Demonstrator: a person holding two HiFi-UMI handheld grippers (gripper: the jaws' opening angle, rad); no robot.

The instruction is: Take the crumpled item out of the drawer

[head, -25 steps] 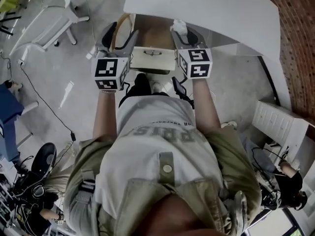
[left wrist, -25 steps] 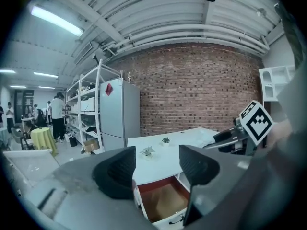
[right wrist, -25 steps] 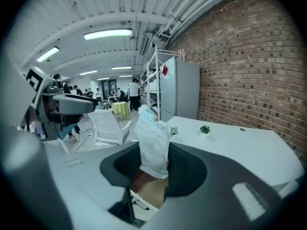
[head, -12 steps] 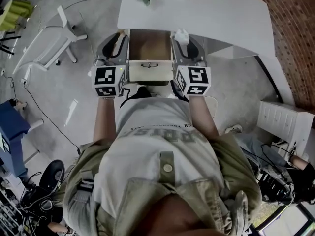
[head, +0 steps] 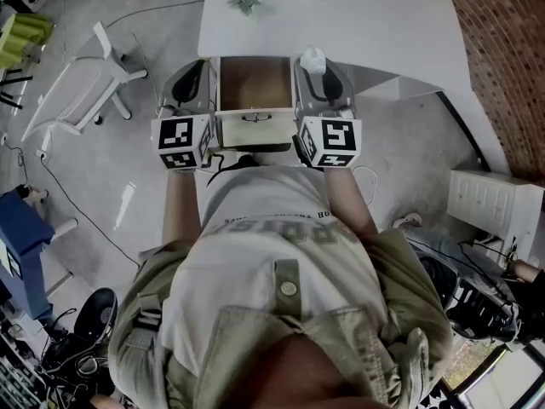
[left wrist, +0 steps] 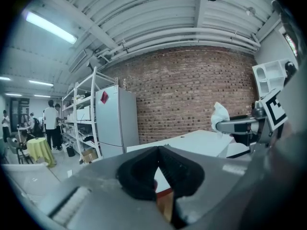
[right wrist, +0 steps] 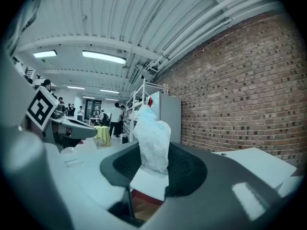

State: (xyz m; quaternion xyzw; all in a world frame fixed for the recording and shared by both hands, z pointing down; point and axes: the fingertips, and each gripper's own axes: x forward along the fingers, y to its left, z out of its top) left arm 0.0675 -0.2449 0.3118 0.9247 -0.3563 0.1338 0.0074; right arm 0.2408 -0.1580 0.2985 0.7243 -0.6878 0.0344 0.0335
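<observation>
1. Now the right gripper (right wrist: 153,151) is pinching the crumpled white item (right wrist: 152,135). Its two dark pads press on the lower part of the item from both sides.
2. Most of the item stands upright above the jaws, and its wrinkled top rises over the pad tips.
3. Seen from the head view, the item sits right at the tip of this gripper. It is beside the right back corner of the open drawer (head: 255,82), at the front edge of the white table (head: 383,24).
4. The drawer is pulled out toward the person and shows a wooden inside. Its pale front panel (head: 255,119) with a handle lies between the two grippers.
5. The left gripper (left wrist: 158,150) has just been closing its jaws. They are pressed together, and nothing is between them.
6. This gripper is at the left side of the drawer, well apart from the item.
7. From the left gripper view, the item appears far at the right, held above the table top, in front of the brick wall (left wrist: 192,90).
8. Two small green plants (head: 245,1) stand on the far part of the table.
</observation>
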